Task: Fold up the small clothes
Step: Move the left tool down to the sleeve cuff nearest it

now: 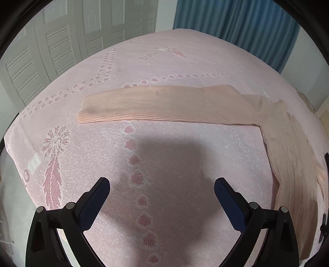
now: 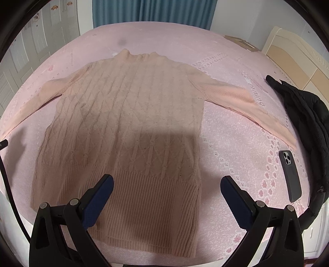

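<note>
A peach cable-knit sweater (image 2: 127,123) lies flat and face up on the pink bedspread (image 2: 226,143), both sleeves spread outward. Its ribbed hem is nearest the right gripper (image 2: 167,182), which hovers open above the hem's right part with nothing between its fingers. In the left wrist view the sweater's left sleeve (image 1: 164,104) stretches across the bed, and the body's edge (image 1: 294,164) runs down the right side. The left gripper (image 1: 162,184) stands open over bare bedspread (image 1: 164,154), short of the sleeve and left of the body.
A phone in a dark case (image 2: 291,174) lies on the bed right of the sweater. A black jacket (image 2: 308,119) is heaped at the bed's right edge. Blue curtains (image 2: 154,12) and white wardrobe doors (image 1: 61,41) stand behind the bed.
</note>
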### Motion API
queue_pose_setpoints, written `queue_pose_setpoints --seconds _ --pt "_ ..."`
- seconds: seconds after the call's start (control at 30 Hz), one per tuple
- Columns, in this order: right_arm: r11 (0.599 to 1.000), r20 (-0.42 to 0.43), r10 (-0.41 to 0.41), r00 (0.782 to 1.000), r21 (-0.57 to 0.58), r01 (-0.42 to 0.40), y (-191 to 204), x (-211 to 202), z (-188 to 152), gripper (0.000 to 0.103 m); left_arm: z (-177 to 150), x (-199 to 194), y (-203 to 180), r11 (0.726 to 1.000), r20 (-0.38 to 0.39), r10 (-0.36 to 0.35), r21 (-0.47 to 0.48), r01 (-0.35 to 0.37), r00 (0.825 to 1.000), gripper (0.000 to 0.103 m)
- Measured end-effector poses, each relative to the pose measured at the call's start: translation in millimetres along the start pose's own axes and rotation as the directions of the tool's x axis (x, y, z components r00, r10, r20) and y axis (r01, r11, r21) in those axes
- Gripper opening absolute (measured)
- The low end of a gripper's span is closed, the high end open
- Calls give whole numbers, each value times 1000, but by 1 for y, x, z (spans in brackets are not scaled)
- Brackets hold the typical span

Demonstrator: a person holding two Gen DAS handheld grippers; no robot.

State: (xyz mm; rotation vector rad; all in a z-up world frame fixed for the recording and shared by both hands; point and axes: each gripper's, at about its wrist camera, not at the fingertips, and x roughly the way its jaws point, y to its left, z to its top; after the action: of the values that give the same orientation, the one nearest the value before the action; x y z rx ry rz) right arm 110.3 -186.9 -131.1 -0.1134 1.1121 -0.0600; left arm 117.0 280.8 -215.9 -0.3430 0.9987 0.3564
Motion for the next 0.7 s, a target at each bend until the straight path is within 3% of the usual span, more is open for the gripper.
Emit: queue_pose_setpoints --seconds 0.2,0.27,0.37,0.5,0.6,0.7 --pt "1000 -5 -24 1000 -14 24 -5 9 0 102 12 20 35 993 -6 -53 -103 52 999 92" --pt "999 -12 -30 999 -14 30 -6 14 0 102 17 27 47 986 -11 -81 -149 78 997 85" --pt "1000 -26 -16 1000 1 16 -12 20 0 102 26 35 68 963 7 -137 -235 134 991 79" --pt "999 -34 -27 999 20 28 -19 28 0 102 42 41 89 938 67 -151 -306 164 986 77" --pt "999 -41 -24 999 42 26 -25 32 -1 102 50 51 107 902 100 -176 -382 201 979 69" --pt "998 -45 -37 998 47 39 -28 35 -2 102 59 60 115 887 126 -160 -418 198 979 64"
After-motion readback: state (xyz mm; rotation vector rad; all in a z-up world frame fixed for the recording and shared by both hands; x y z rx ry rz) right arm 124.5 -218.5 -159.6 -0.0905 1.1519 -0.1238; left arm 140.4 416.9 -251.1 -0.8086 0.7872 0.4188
